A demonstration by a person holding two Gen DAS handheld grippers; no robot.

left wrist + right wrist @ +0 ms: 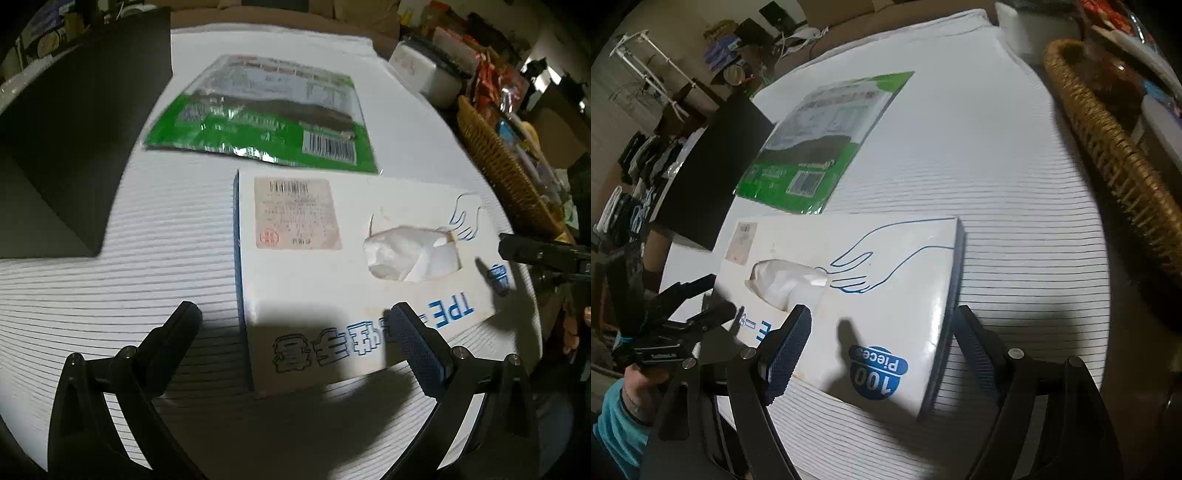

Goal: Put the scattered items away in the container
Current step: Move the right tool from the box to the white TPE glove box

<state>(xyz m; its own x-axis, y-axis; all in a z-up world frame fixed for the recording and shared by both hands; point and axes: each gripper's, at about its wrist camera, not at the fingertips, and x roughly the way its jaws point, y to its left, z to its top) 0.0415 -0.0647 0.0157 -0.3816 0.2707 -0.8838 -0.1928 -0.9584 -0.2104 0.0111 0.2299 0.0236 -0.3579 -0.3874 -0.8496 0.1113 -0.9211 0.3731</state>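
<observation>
A white glove box [332, 266] with blue print lies flat on the striped white table [129, 258]. Behind it lies a green snack packet [266, 110]. A black container [74, 147] stands at the left. My left gripper [295, 325] is open, its fingers straddling the box's near left corner. My right gripper [882, 343] is open over the box's [868, 280] other end, its fingers either side of the "100 Pieces" corner. The packet [820, 136] and the black container [713, 166] also show in the right wrist view, as does the left gripper [701, 299].
A woven wicker basket [498, 158] with assorted items stands along the table's right edge; it also shows in the right wrist view [1115, 155]. A white tub [424, 70] sits at the far right corner. Room clutter lies beyond the table.
</observation>
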